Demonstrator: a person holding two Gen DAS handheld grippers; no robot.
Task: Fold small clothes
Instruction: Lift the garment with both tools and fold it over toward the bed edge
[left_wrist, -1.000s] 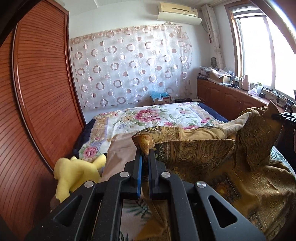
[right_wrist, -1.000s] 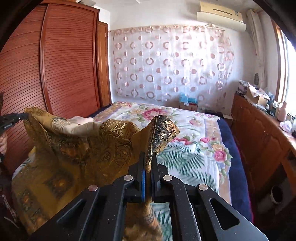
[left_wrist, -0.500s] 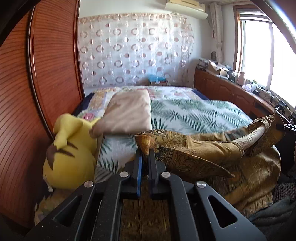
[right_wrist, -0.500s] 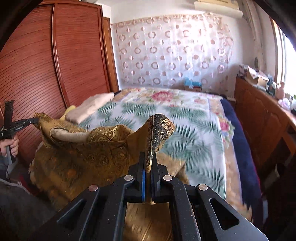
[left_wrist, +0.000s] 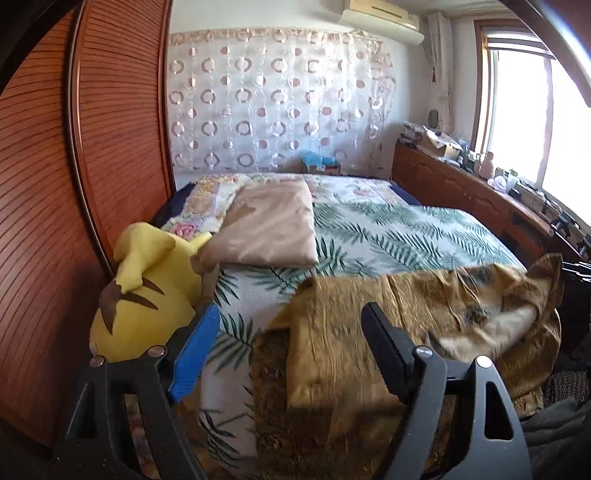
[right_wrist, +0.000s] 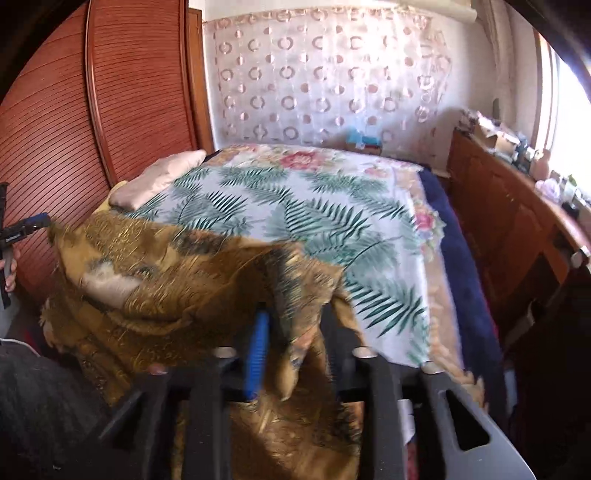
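Left wrist view: my left claw (left_wrist: 288, 343) is opening, nothing pinched. Gold cloth (left_wrist: 424, 306) lies on the bed's (left_wrist: 388, 229) near edge, beside the yellow plush (left_wrist: 144, 299). My right claw (right_wrist: 295, 343) is opening, cloth (right_wrist: 184, 273) draped between its fingers.

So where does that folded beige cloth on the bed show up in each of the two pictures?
Left wrist view: the beige cloth lies centre-left on the bed, beside the yellow plush toy.
Right wrist view: the beige cloth sits at the bed's far left edge.
Shared landmark: the circle-patterned curtain behind the bed.
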